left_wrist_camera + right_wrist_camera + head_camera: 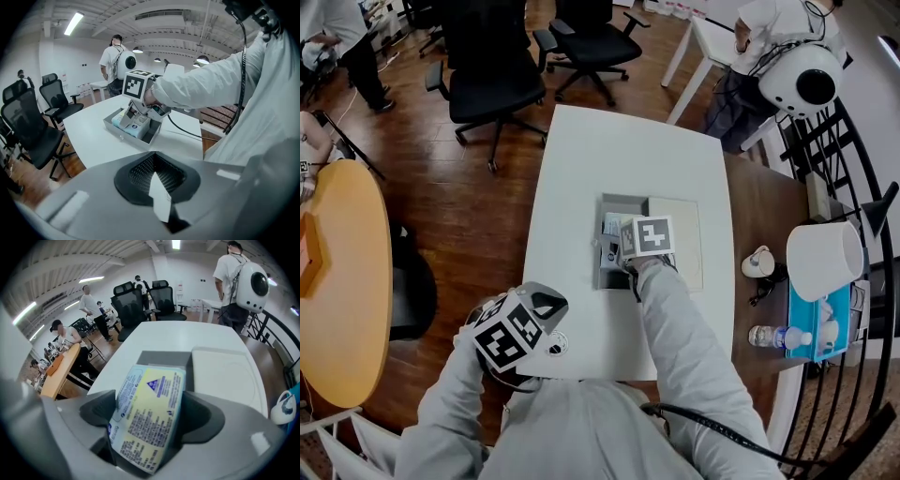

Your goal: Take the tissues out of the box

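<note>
An open grey box (pixel 623 200) (pixel 123 137) (pixel 159 357) sits mid-table, its pale lid (pixel 677 242) (pixel 225 376) flat to its right. Inside lies a blue-and-yellow printed tissue pack (pixel 611 236) (pixel 135 127) (pixel 150 408). My right gripper (pixel 619 251) (pixel 151 405) reaches down into the box. Its jaws stand wide on either side of the pack, which fills the gap and runs deep towards the camera. My left gripper (pixel 546 305) (pixel 157 185) hovers off the table's near-left corner by my body, jaws together, with a small white scrap showing at their seam.
The white table (pixel 581 159) has wood floor and black office chairs (pixel 487 75) beyond. A brown side table at right holds a white lamp shade (pixel 823 261), a water bottle (pixel 773 336) and a small cup (pixel 758 262). A round orange table (pixel 337 281) stands left. A person (pixel 769 28) stands at the far right.
</note>
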`<control>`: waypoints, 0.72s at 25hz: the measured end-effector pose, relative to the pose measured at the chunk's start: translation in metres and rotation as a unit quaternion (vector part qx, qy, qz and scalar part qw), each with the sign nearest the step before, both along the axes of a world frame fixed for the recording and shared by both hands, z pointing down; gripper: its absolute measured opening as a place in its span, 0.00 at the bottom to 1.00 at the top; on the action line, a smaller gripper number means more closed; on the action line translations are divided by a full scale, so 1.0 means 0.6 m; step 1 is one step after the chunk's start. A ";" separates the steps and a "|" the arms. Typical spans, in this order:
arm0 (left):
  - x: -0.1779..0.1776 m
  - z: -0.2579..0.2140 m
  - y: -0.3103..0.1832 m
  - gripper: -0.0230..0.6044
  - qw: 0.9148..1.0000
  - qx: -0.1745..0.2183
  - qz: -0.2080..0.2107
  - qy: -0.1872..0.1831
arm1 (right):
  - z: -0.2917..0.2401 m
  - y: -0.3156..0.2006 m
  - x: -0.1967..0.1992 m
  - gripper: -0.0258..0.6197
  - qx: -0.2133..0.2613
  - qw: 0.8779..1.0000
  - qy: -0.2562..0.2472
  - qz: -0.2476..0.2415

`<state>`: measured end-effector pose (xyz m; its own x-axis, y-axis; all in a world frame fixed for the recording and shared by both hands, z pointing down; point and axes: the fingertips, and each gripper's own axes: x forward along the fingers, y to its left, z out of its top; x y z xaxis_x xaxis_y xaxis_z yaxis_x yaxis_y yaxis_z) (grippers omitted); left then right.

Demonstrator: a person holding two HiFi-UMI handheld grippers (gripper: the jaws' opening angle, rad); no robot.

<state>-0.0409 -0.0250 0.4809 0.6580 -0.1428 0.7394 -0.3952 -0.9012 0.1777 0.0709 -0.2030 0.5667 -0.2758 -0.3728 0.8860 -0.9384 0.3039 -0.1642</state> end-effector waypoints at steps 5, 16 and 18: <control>-0.006 0.005 0.005 0.06 1.000 -0.006 0.000 -0.014 | -0.008 0.009 0.007 0.70 -0.001 1.000 -0.011 -0.002; 0.002 -0.011 0.009 0.06 1.000 0.008 0.008 -0.012 | -0.225 0.082 -0.001 0.68 0.107 0.982 -0.128 -0.084; -0.003 -0.008 0.013 0.06 1.000 0.006 0.003 -0.009 | -0.271 0.139 -0.004 0.68 0.116 0.975 -0.157 -0.106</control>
<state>-0.0425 -0.0172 0.4762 0.6456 -0.1486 0.7491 -0.3936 -0.9053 0.1596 0.0685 -0.1197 0.4044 -0.6128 -0.4579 0.6440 -0.7646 0.5495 -0.3369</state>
